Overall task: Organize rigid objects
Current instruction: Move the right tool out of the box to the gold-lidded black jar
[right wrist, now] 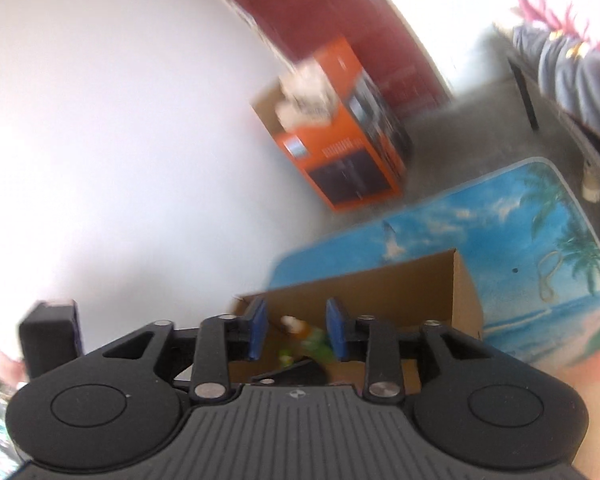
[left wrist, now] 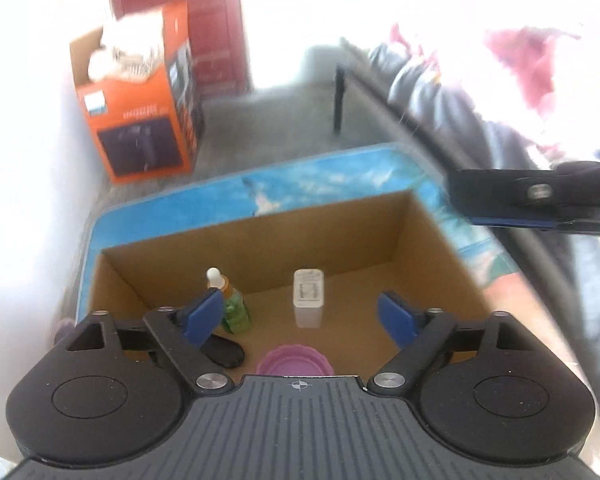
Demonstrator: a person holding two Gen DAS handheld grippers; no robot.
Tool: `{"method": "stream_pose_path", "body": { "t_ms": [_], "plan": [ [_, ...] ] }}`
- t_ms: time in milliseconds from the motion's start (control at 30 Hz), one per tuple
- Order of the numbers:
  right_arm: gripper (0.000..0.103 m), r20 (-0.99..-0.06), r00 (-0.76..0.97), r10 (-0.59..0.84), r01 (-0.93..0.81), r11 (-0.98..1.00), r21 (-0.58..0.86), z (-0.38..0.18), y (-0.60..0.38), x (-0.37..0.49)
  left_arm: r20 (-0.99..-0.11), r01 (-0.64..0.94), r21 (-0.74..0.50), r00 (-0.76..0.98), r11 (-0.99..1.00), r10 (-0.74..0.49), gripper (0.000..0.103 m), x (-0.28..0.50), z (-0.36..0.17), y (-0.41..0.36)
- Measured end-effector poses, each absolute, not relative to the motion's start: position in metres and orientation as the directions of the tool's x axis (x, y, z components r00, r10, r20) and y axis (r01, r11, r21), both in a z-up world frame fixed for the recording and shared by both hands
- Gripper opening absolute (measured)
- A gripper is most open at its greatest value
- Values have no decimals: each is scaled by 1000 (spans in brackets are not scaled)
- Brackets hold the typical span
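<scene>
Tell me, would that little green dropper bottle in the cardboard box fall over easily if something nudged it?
Probably. The green dropper bottle stands upright, tall and narrow on a small base, so a push near its white cap would likely tip it. It looks like rigid, smooth plastic, likely light. On its side, the round body might roll across the cardboard box floor.

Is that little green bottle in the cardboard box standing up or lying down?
Standing up. The green bottle rests on its base on the floor of the cardboard box, its white cap pointing upward.
</scene>
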State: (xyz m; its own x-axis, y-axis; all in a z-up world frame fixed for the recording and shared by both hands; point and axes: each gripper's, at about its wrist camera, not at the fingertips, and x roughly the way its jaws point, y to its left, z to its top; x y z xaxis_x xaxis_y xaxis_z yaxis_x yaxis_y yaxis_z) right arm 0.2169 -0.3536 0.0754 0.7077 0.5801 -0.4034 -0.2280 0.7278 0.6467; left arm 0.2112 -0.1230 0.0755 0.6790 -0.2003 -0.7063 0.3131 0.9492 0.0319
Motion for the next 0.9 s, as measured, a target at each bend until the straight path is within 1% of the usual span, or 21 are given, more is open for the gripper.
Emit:
{"method": "stream_pose_path", "body": {
  "t_ms": [33, 133, 167, 233, 300, 400, 533, 667, 800, 867, 900],
  "plan": [
    [43, -372, 726, 578, -241, 721, 649, 82, -358, 198, -682, 321, 18, 697, 947, -223, 94, 195, 82, -117],
    [48, -315, 758, 571, -268, 714, 647, 88, -369, 154, -616, 331, -22, 738, 943, -273, 101, 151, 88, -100],
    [50, -301, 764, 571, -274, 709, 650, 86, -370, 139, -601, 330, -40, 746, 943, -286, 101, 135, 85, -94],
    [50, -294, 765, 574, -275, 702, 657, 76, -370, 116, -596, 307, -69, 751, 949, -286, 101, 112, 72, -83],
    [50, -312, 753, 579, -265, 702, 661, 61, -364, 101, -621, 279, -88, 735, 956, -271, 101, 94, 52, -76],
    [50, -369, 707, 603, -241, 697, 676, 32, -346, 96, -650, 255, -65, 723, 965, -235, 101, 72, 25, -72],
    [51, -441, 640, 630, -228, 703, 673, 3, -312, 99, -670, 245, -27, 715, 969, -200, 101, 50, 4, -64],
    [51, -487, 587, 646, -253, 718, 648, -12, -275, 105, -697, 218, -11, 698, 976, -164, 100, 45, -14, -54],
    [50, -517, 531, 671, -274, 714, 645, -27, -241, 119, -694, 194, 23, 709, 981, -124, 95, 44, -30, -49],
    [46, -536, 510, 673, -281, 719, 635, -33, -228, 127, -688, 181, 49, 719, 982, -98, 93, 44, -37, -46],
    [45, -548, 500, 671, -281, 723, 631, -36, -221, 132, -686, 177, 57, 722, 982, -90, 88, 46, -40, -46]
  ]
}}
